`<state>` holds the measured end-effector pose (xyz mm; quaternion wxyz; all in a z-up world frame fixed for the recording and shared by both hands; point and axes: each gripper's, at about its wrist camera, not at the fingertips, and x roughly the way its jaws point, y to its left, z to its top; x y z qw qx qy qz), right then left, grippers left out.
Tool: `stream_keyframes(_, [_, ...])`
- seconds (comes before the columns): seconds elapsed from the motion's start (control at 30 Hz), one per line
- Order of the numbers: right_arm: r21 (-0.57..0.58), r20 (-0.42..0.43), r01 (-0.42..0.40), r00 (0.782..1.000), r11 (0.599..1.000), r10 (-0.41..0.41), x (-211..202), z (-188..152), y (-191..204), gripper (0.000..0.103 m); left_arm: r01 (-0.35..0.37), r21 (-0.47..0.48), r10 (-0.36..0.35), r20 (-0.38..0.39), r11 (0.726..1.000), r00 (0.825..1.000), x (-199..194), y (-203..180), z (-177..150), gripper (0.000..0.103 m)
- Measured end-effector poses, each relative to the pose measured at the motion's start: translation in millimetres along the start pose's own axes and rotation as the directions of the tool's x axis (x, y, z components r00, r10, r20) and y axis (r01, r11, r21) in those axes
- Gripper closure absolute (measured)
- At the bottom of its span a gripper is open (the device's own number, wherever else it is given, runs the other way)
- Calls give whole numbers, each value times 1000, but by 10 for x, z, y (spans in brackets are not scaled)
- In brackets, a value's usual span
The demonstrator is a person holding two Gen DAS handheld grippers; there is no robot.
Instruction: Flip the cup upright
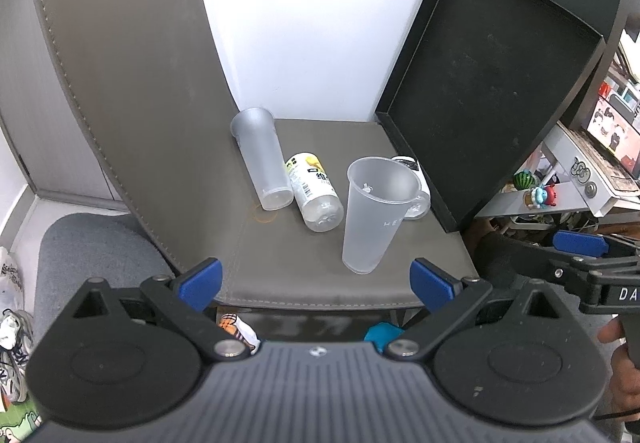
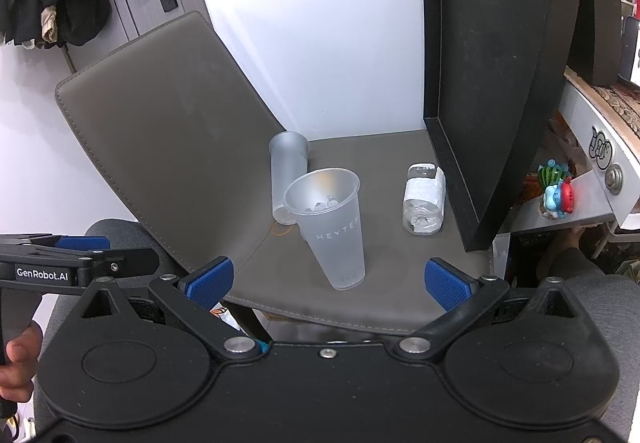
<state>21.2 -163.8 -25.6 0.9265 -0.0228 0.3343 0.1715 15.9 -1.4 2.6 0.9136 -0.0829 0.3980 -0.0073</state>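
Both grippers held apart short of the chair seat, upright cup between them and the clutter.

The left gripper [image 1: 316, 283] and right gripper [image 2: 328, 279] each have their blue fingers spread wide, holding nothing, near the front edge of the grey chair seat [image 1: 304, 283]. The frosted cup [image 2: 328, 227] stands upright near that edge, mouth up. Behind it a second frosted cup [image 1: 262, 159] lies on its side, a yellow-labelled bottle [image 1: 314, 191] just beside it. A clear bottle [image 2: 424, 199] lies near the black tray [image 2: 492, 83] propped at the seat's right.
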Motion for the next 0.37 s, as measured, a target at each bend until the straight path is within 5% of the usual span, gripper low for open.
stream_keyframes(0.37, [6, -4, -2, 1000, 1000, 2, 7, 2, -33, 0, -6, 36, 5, 29, 999, 1000, -6, -61, 6, 3])
